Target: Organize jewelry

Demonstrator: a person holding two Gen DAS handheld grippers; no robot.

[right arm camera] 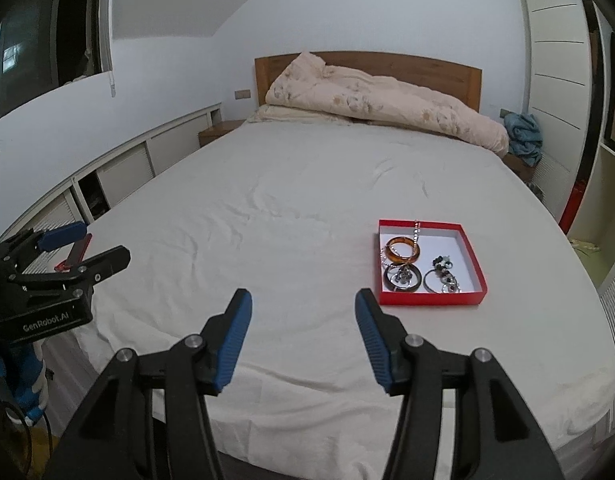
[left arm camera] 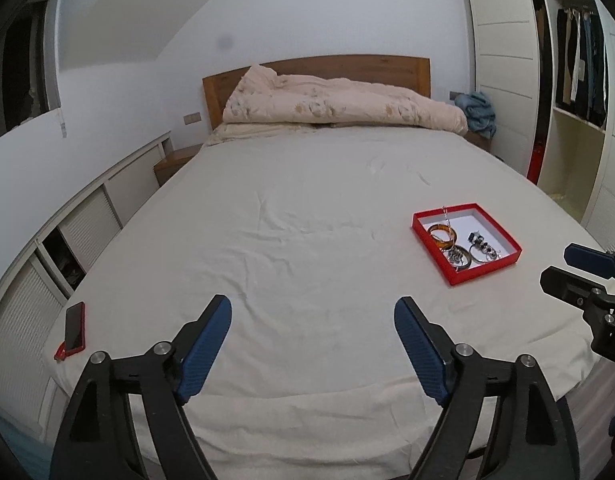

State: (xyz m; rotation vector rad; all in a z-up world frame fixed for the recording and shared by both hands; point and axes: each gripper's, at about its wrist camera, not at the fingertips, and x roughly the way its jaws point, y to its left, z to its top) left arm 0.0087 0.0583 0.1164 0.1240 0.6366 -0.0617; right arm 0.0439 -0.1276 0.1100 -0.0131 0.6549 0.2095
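A shallow red box (left arm camera: 487, 268) (right arm camera: 431, 299) with a white floor lies on the bed's sheet, toward the right. Inside it are an amber bangle (right arm camera: 401, 258), a dark bangle (right arm camera: 417, 280), beaded pieces (right arm camera: 443, 266) and a silver chain (right arm camera: 417, 232) draped over the far rim. My left gripper (left arm camera: 313, 302) hovers open over bare sheet, left of the box, nothing between its blue pads. My right gripper (right arm camera: 303, 294) is open too, empty, with the box just beyond its right finger. Each gripper appears at the edge of the other's view (left arm camera: 559, 264) (right arm camera: 103, 240).
A phone in a red case (left arm camera: 75, 328) rests at the bed's near left corner. A bunched cream duvet (left arm camera: 339, 100) lies against the wooden headboard. Low white cabinets (left arm camera: 87, 224) line the left wall. An open wardrobe (left arm camera: 579, 80) stands on the right.
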